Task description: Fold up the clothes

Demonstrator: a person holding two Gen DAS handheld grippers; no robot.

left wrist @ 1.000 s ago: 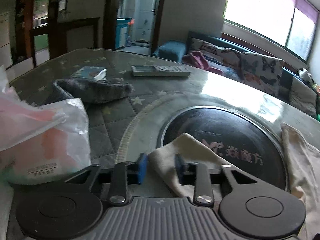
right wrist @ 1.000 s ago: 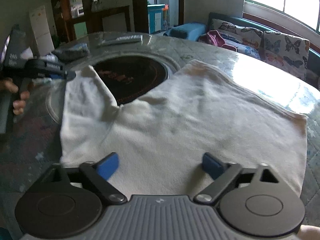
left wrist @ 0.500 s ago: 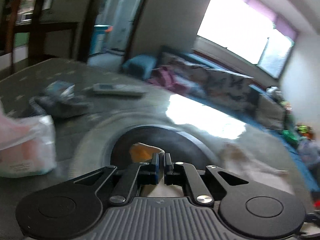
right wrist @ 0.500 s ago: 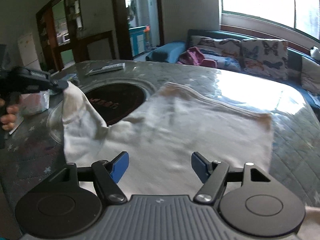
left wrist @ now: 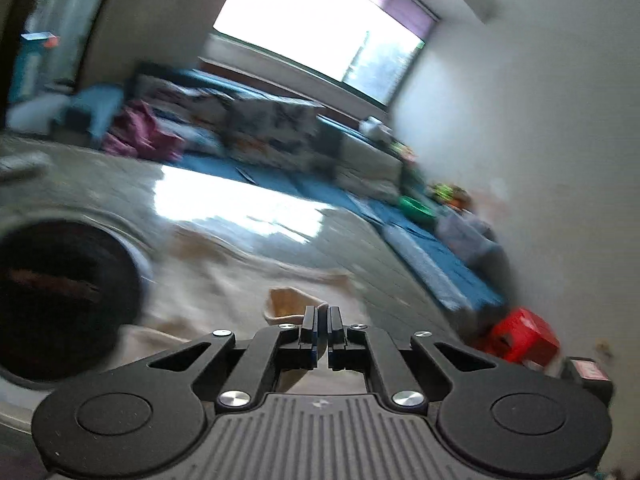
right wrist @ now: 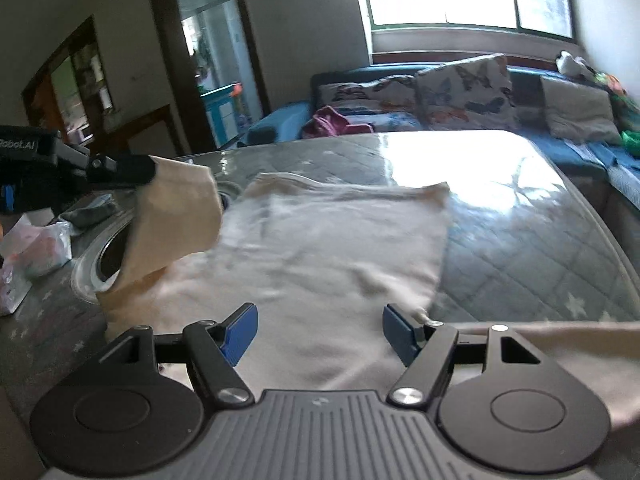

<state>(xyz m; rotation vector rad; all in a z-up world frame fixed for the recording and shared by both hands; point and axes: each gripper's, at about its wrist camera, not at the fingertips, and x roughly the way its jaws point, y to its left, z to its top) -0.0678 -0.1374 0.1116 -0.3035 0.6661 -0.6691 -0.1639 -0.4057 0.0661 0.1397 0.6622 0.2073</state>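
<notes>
A cream T-shirt (right wrist: 328, 240) lies spread on the grey quilted table (right wrist: 520, 240). My left gripper (right wrist: 150, 170) is shut on the shirt's sleeve (right wrist: 180, 216) and holds it lifted above the shirt's left part. The left wrist view is blurred. In it the left gripper (left wrist: 322, 312) has its jaws together with a fold of the sleeve (left wrist: 288, 304) just beyond them, over the shirt (left wrist: 224, 280). My right gripper (right wrist: 320, 328) is open low over the near part of the shirt. Its blue pads (right wrist: 240, 332) are wide apart and press on nothing.
A dark round plate (left wrist: 60, 292) is set into the table left of the shirt. A plastic bag (right wrist: 40, 248) and a grey knitted item (right wrist: 90, 212) lie at the table's left. A blue sofa with cushions (right wrist: 460, 96) runs behind, and a red stool (left wrist: 520, 340) stands on the floor.
My left gripper closed on the sleeve, lifted it off the dark plate and swung it right over the shirt. My right gripper's jaws narrowed a little and it shifted along the shirt.
</notes>
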